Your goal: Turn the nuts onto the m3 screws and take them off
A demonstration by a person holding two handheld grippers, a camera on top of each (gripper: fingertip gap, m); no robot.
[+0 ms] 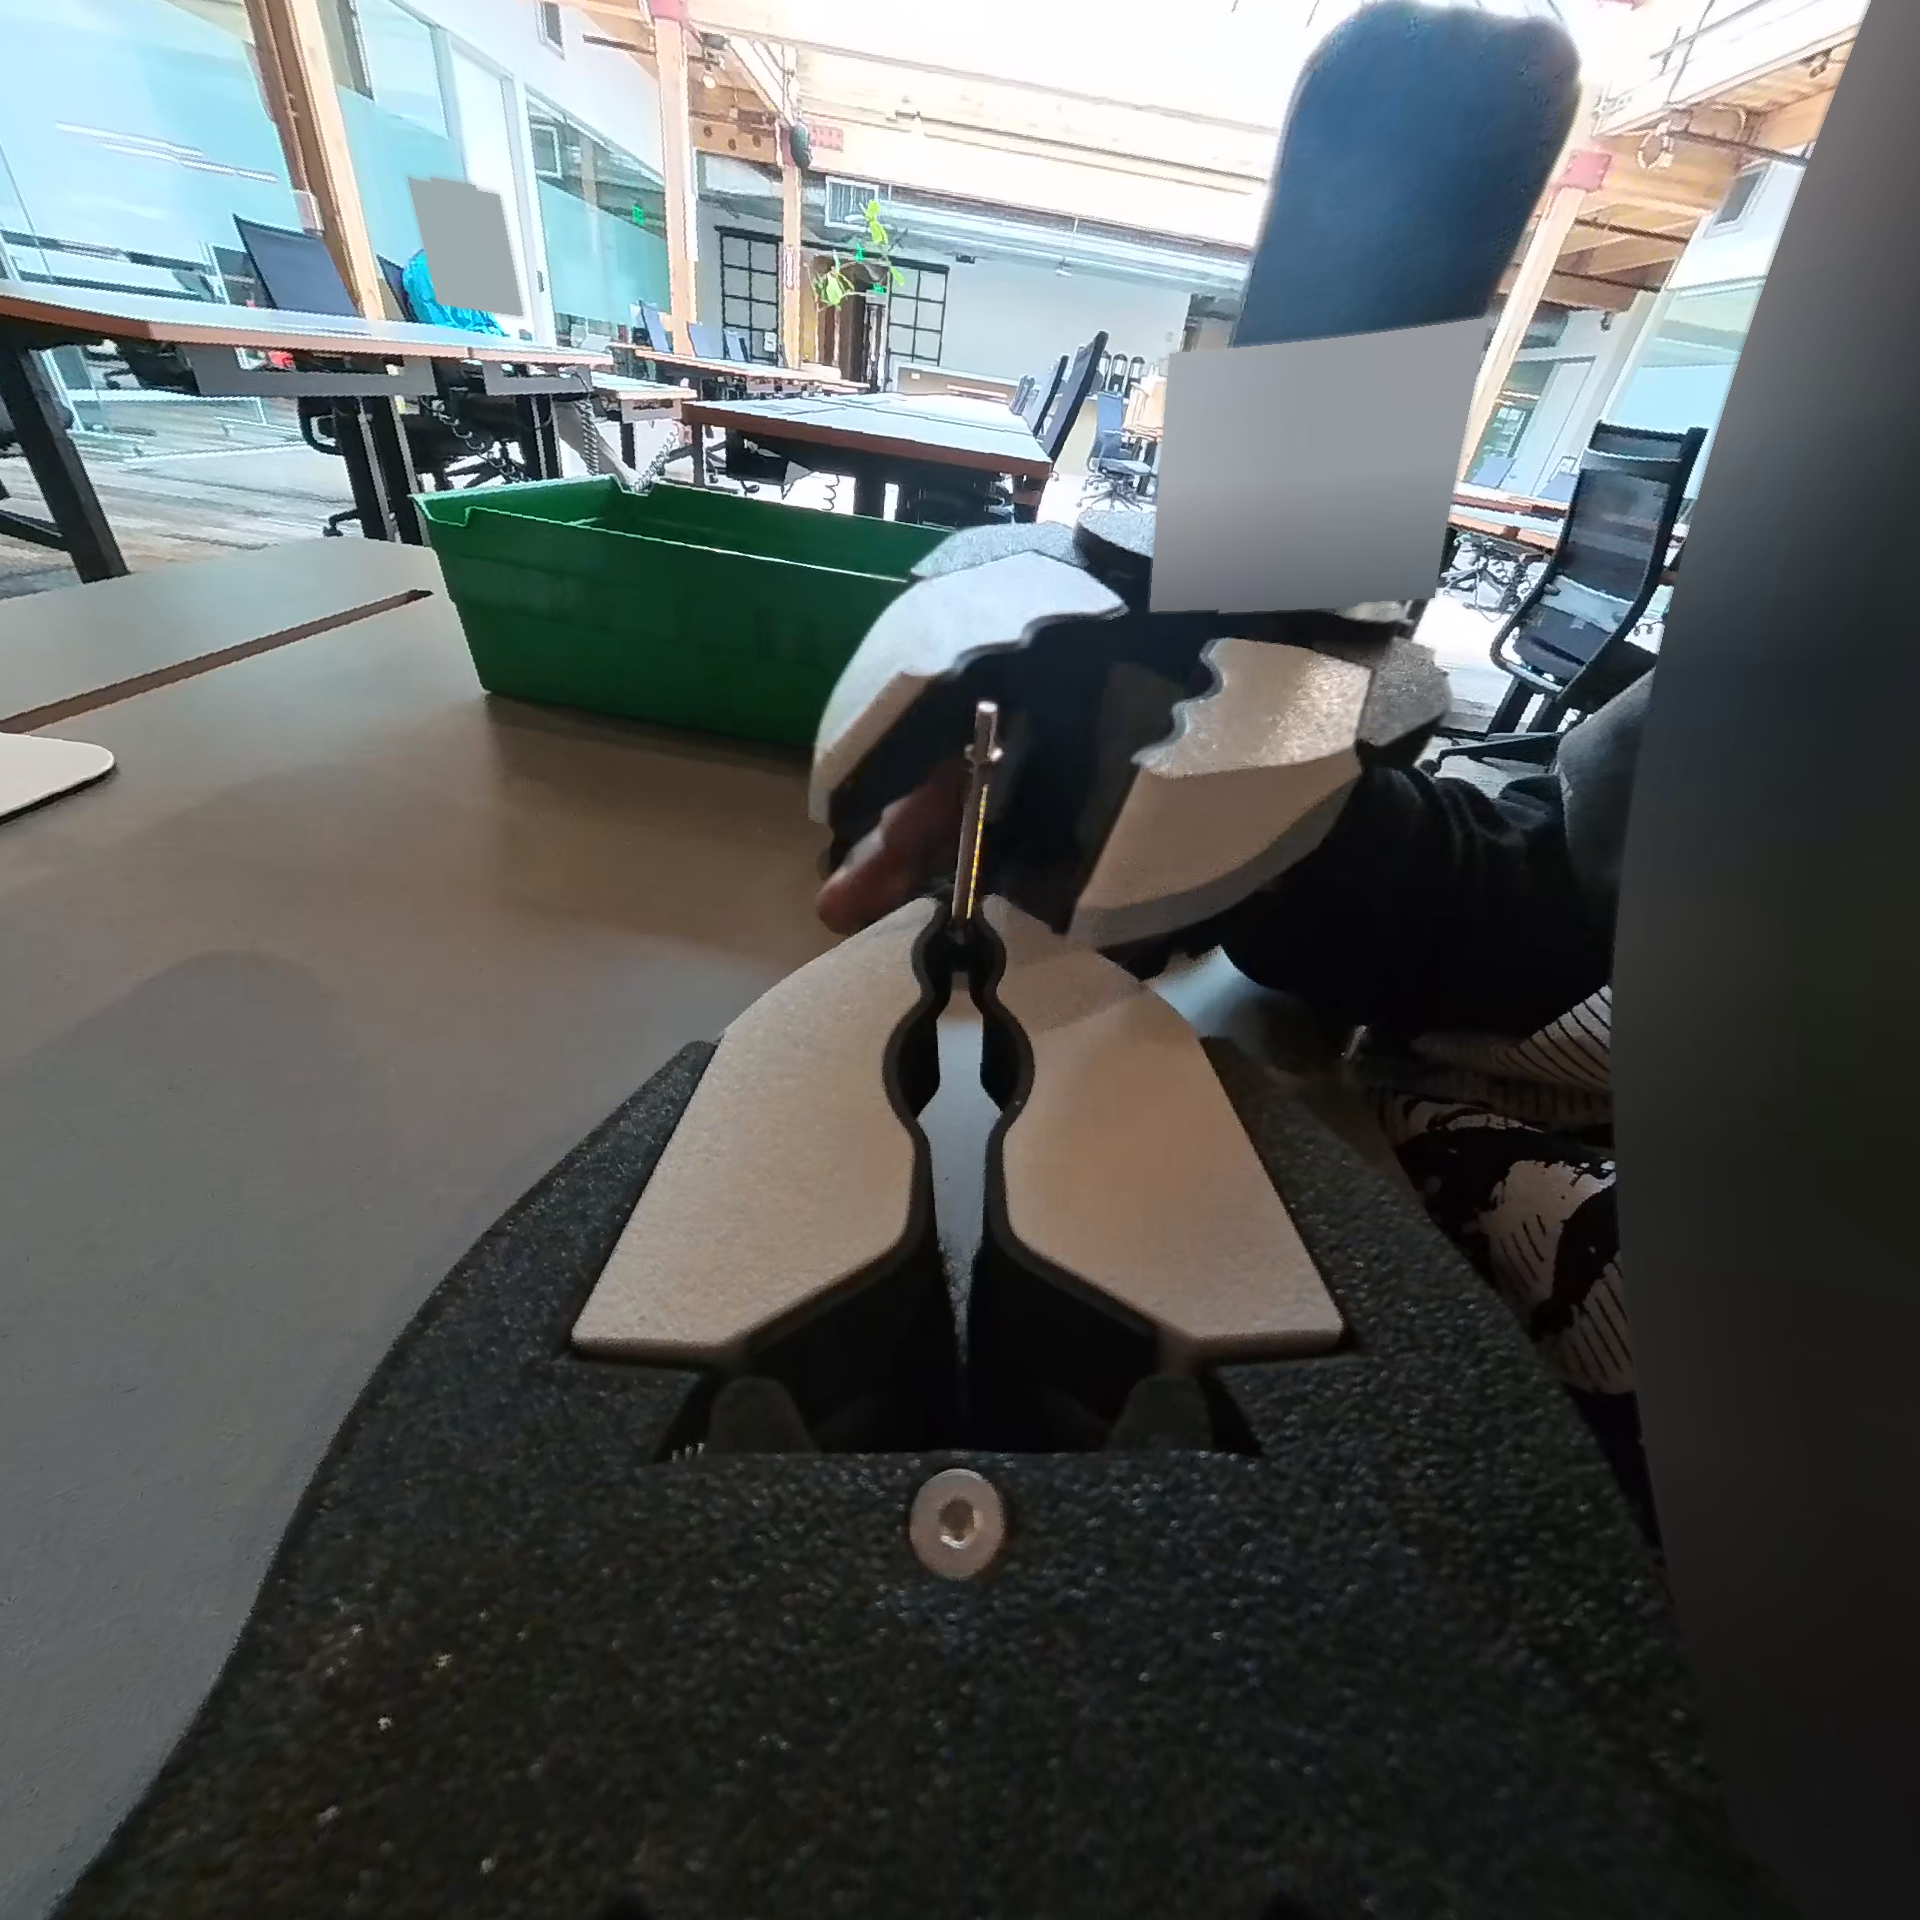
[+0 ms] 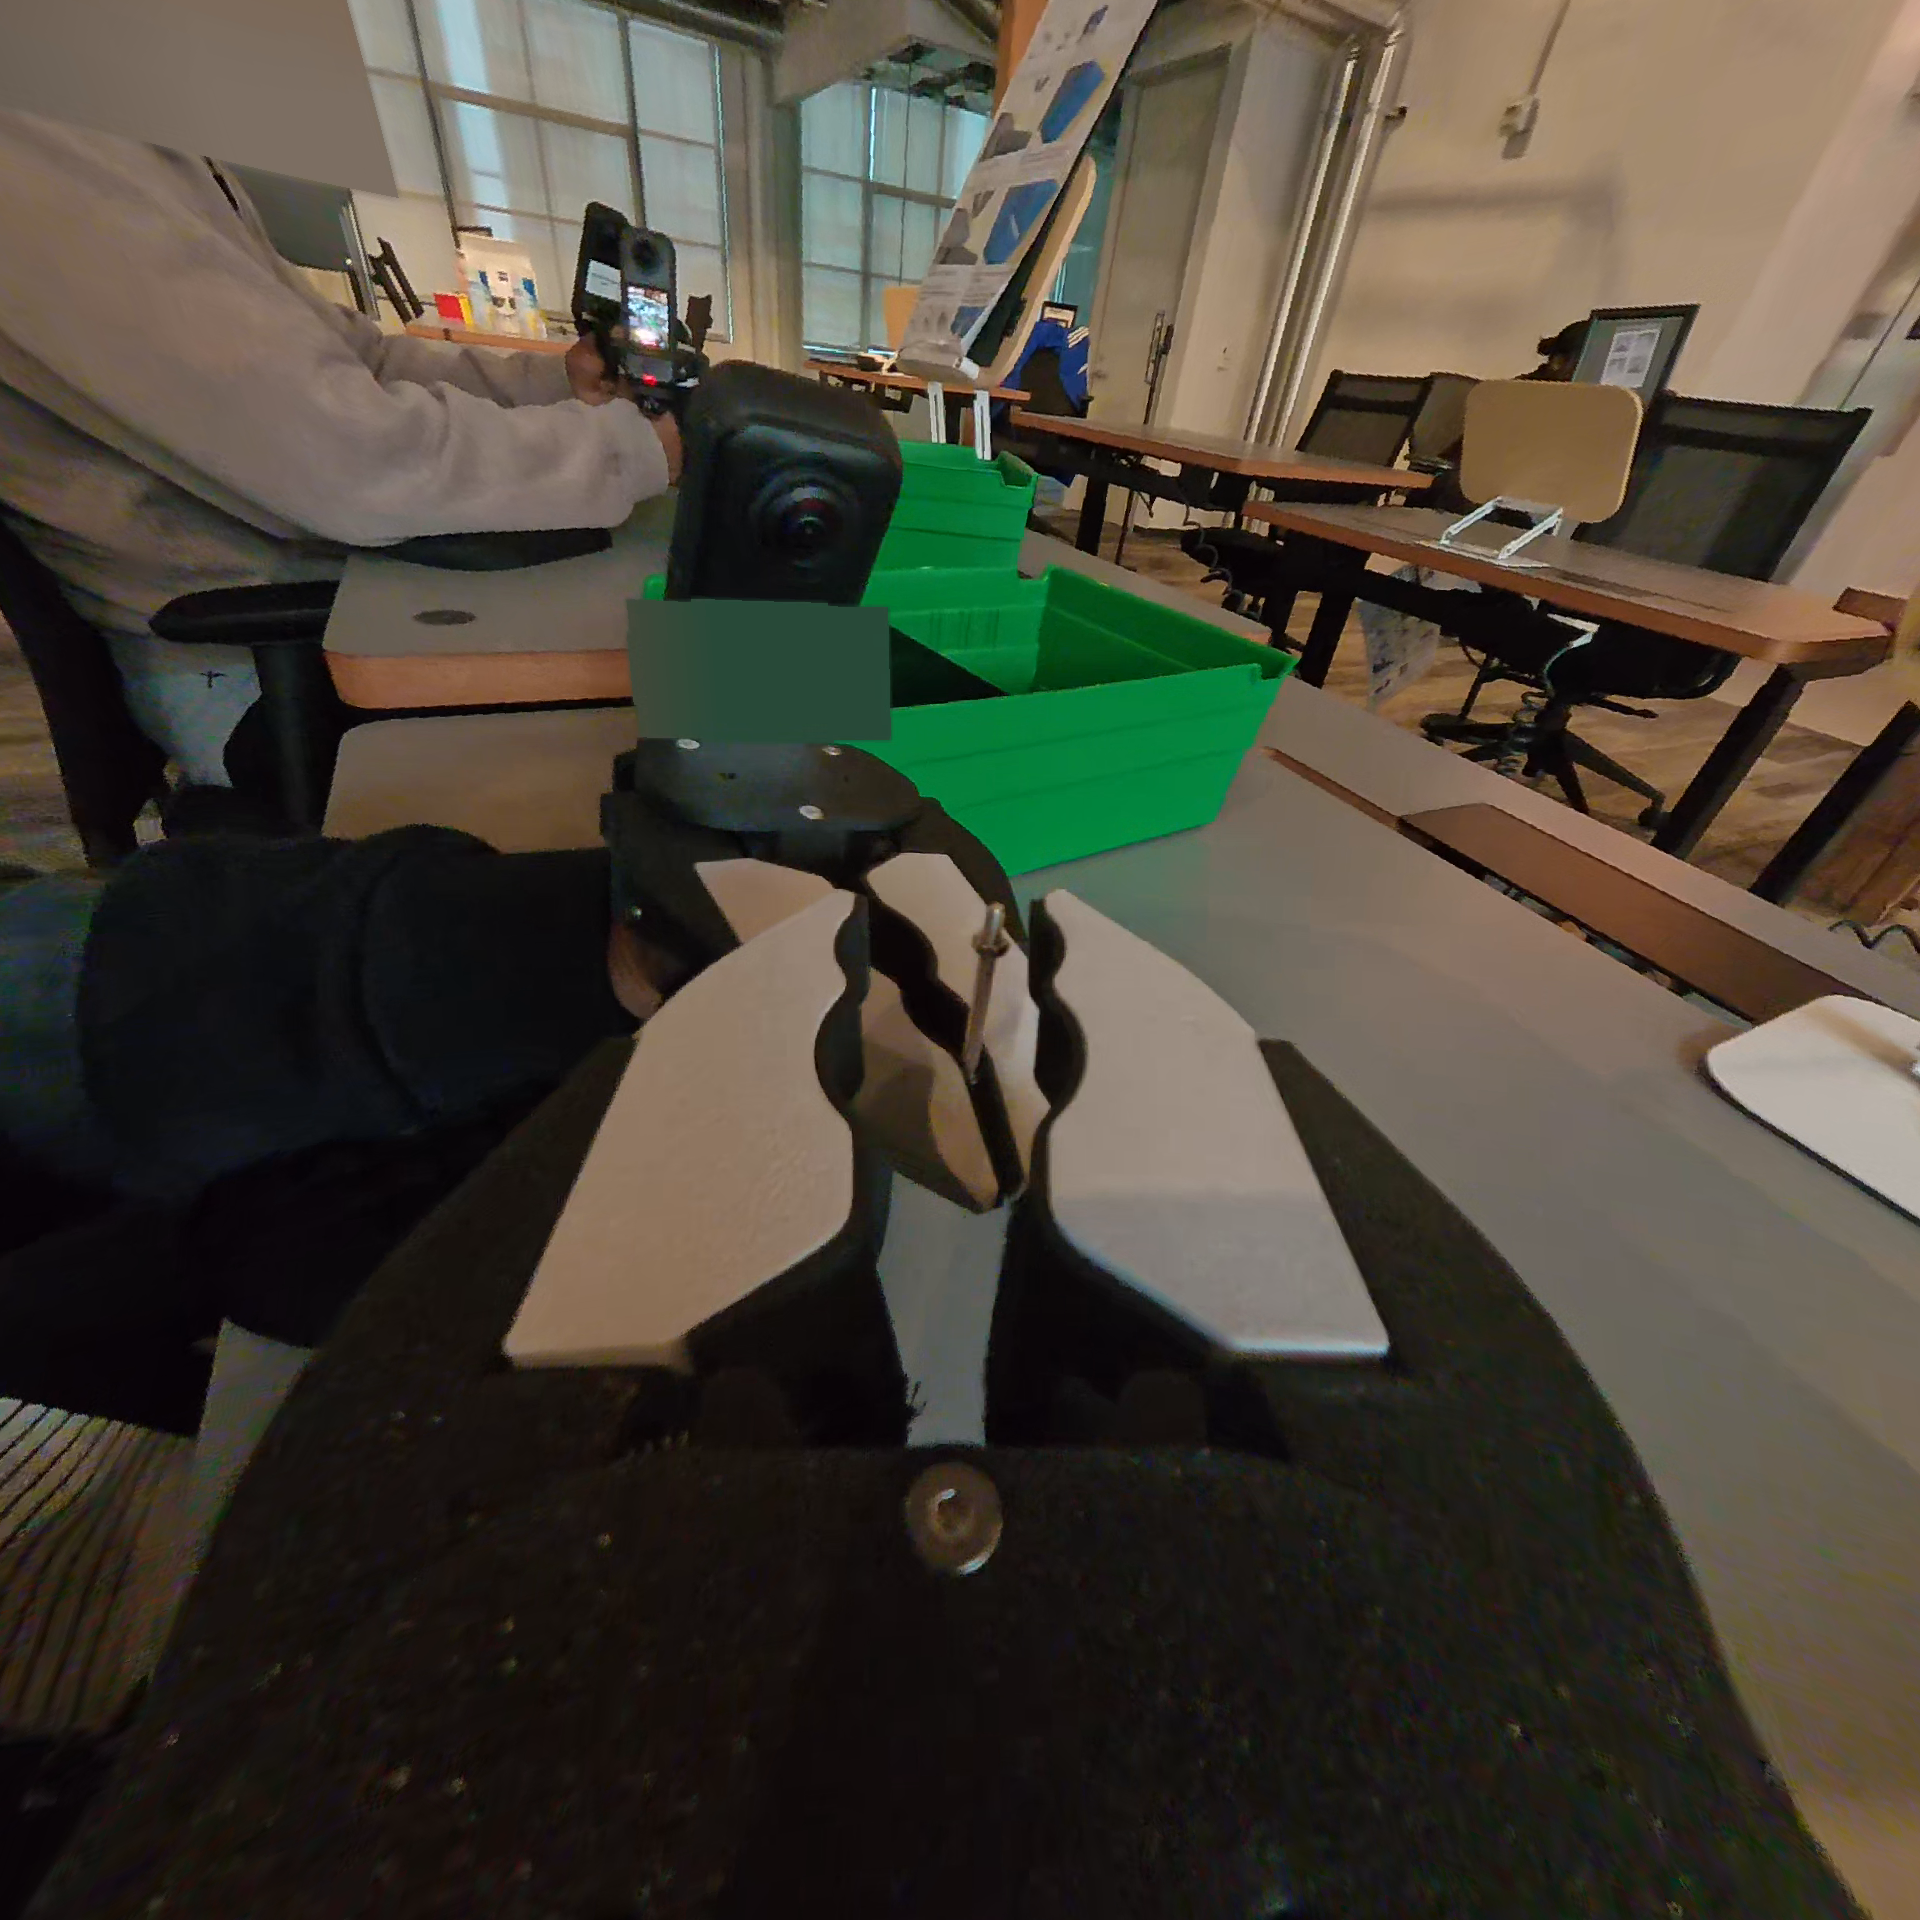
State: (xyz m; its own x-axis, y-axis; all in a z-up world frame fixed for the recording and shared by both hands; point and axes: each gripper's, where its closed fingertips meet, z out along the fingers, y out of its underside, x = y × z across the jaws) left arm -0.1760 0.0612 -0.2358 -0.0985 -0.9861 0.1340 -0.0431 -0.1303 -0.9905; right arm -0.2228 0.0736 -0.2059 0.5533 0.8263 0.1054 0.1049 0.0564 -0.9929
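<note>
Nearest, left claw (image 1: 961, 935) clamped on the foot of the m3 screw (image 1: 975, 821), held upright so the nut (image 1: 985, 750) near its tip stays exposed for turning. Right claw (image 2: 951, 997) spread apart around that screw (image 2: 982, 997), pads either side of the nut (image 2: 990, 942), apparently not pressing. Beyond, green bin (image 2: 1091, 758) on the desk (image 2: 1351, 1039), well apart; nothing blocking. Far right, white pad (image 2: 1829, 1091).

Daylight was blown out at the timber-beamed ceiling (image 1: 1039, 114), the right wrist view was dimmer, and edges were bent by wide-angle distortion.
</note>
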